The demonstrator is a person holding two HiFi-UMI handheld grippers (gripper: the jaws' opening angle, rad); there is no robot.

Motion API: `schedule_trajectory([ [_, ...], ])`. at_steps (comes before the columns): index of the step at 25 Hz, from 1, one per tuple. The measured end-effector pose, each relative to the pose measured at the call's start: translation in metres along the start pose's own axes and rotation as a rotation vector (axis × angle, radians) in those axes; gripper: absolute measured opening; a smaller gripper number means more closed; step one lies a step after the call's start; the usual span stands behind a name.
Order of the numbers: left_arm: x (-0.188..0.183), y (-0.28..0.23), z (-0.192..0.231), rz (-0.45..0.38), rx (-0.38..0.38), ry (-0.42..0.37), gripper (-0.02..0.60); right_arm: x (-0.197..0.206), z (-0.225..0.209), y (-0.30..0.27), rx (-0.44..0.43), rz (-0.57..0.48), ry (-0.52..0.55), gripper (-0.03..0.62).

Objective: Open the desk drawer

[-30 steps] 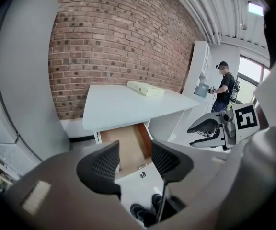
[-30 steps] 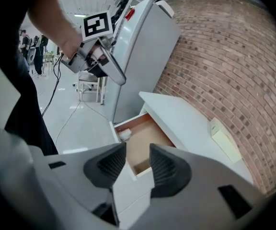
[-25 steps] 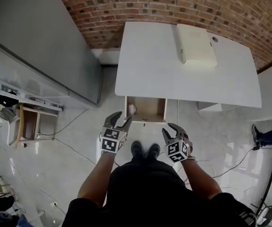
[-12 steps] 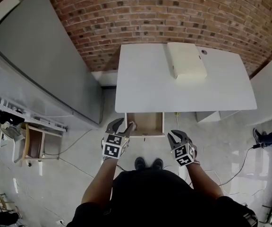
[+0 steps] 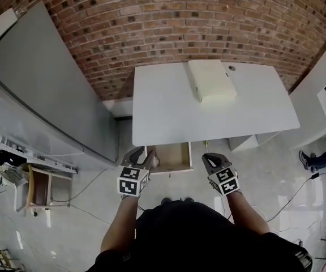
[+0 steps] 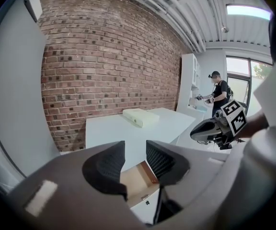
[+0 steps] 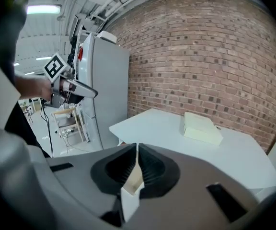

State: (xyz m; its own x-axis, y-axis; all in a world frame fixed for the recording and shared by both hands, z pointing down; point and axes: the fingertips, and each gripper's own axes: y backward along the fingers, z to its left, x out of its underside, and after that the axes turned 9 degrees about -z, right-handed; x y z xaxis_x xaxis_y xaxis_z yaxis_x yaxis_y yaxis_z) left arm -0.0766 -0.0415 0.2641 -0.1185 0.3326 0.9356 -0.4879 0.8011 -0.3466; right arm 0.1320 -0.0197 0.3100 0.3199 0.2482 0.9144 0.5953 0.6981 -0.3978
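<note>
The white desk [image 5: 168, 106] stands against the brick wall, and its wood-lined drawer [image 5: 171, 156] is pulled out below the front edge. My left gripper [image 5: 142, 152] hangs at the drawer's front left corner. Its jaws are closing with nothing between them; the left gripper view shows the open drawer [image 6: 138, 181] beyond the left gripper [image 6: 135, 152]. My right gripper [image 5: 210, 158] floats to the right of the drawer, clear of it. In its own view the right gripper [image 7: 137, 152] is shut on nothing.
A flat cream box [image 5: 211, 80] lies on the desk's back half. A tall grey cabinet [image 5: 44, 89] stands to the left, with a wooden stool [image 5: 38, 187] below it in the head view. Another person [image 6: 219, 92] stands far to the right by white shelving. Cables trail on the tiled floor.
Both grippers have risen toward the desk's front edge. The right jaws have closed and the left jaws have narrowed. The drawer has stayed open.
</note>
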Motion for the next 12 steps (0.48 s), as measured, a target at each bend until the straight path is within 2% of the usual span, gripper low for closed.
schedule_trajectory([
  [5,-0.029,0.005,0.013,-0.050,-0.005,0.018,0.130,-0.047,-0.015,0.008,0.026,-0.090,-0.021,0.018],
  [12,-0.086,0.017,0.025,-0.166,-0.004,0.012,0.097,-0.117,-0.034,0.024,0.048,-0.271,-0.019,0.014],
])
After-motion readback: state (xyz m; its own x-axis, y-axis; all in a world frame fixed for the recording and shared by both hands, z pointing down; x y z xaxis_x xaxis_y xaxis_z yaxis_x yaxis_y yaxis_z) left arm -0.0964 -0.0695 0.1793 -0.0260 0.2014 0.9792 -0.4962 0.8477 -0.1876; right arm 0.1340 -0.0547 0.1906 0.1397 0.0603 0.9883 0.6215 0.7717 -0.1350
